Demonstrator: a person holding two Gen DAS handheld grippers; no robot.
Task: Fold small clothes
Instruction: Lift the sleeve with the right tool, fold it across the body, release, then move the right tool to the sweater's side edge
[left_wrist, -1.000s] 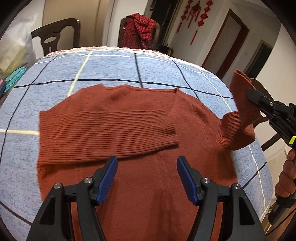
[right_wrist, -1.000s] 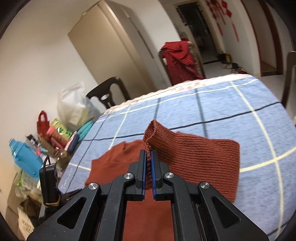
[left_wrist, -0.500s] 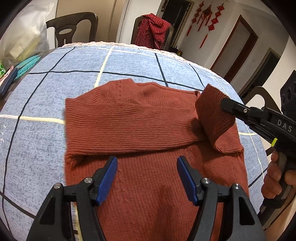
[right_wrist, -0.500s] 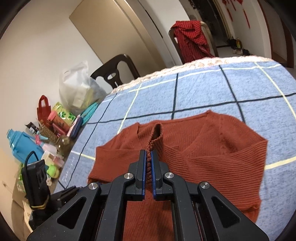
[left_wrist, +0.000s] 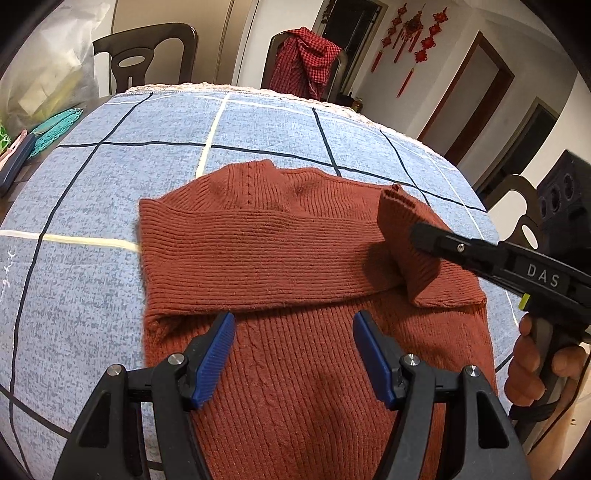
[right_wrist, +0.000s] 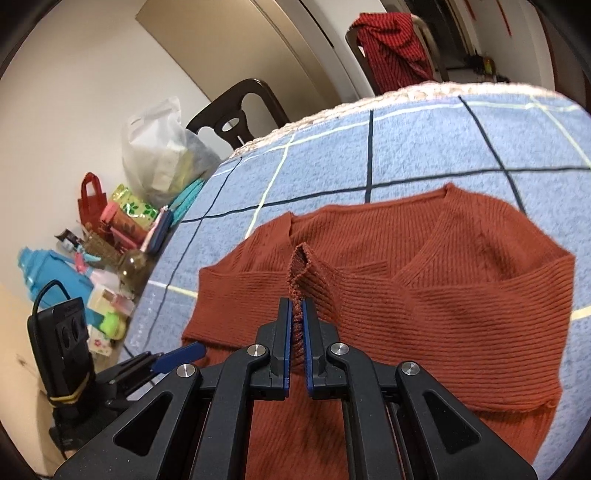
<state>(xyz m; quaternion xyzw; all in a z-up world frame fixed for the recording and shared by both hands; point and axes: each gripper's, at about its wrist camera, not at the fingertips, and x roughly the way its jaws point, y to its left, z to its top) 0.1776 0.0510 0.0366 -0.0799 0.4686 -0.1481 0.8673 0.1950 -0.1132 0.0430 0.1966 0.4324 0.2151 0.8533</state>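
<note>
A rust-red knitted sweater (left_wrist: 277, 251) lies flat on the blue checked tablecloth (left_wrist: 110, 184), one sleeve folded across its chest. My right gripper (right_wrist: 297, 310) is shut on the cuff of the other sleeve (right_wrist: 301, 266), holding it just above the chest with the sleeve folded inward. In the left wrist view that same right gripper (left_wrist: 419, 236) comes in from the right, pinching the cuff (left_wrist: 397, 210). My left gripper (left_wrist: 293, 354) is open above the sweater's lower body with nothing between its blue pads (left_wrist: 216, 354).
A hand (left_wrist: 532, 365) grips the right tool's handle at the table's right edge. Two dark chairs stand behind the table, one draped with a red checked garment (left_wrist: 306, 55). A white plastic bag (right_wrist: 162, 147), a blue bottle (right_wrist: 48, 273) and small packages crowd the left side.
The right gripper has carried the sleeve from beyond the table's right edge inward and down over the sweater's chest. The left gripper has shifted slightly and stayed open.
</note>
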